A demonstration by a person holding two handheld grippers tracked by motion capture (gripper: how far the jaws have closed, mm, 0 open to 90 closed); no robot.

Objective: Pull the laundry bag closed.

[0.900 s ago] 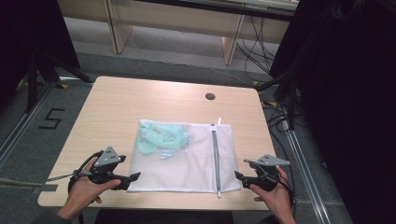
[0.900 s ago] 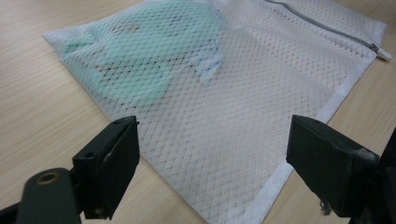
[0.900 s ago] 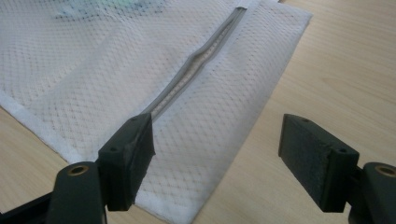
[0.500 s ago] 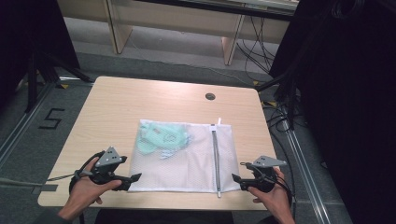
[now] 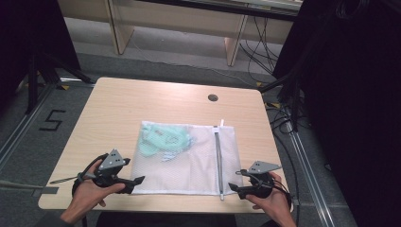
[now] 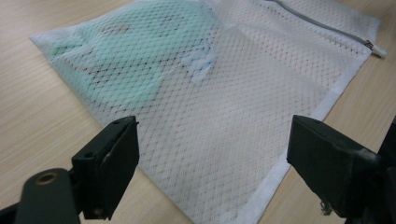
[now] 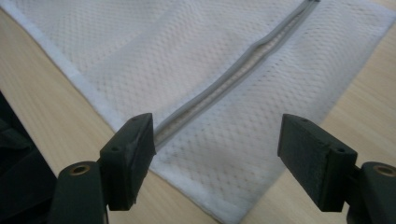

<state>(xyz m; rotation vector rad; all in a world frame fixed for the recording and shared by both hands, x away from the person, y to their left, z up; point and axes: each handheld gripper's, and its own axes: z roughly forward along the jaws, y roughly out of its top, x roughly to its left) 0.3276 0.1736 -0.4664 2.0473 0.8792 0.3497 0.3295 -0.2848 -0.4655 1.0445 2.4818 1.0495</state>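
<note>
Both grippers, left (image 5: 138, 180) and right (image 5: 231, 187), flank the mesh bag (image 5: 189, 161), fingers spread.

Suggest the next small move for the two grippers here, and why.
Probably ease both forward and close on the mesh bag's near corners. The left gripper and right gripper are open, each framing a corner of the bag, which lies flat with its zipper shut.

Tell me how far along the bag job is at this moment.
Done: the green cloth already lies inside the mesh bag, which lies flat on the table, and its zip looks shut along its length. In hand: the left tool and right tool sit open at the bag's two near corners, gripping nothing. Left: probably closing on those corners and lifting or moving the bag.
</note>
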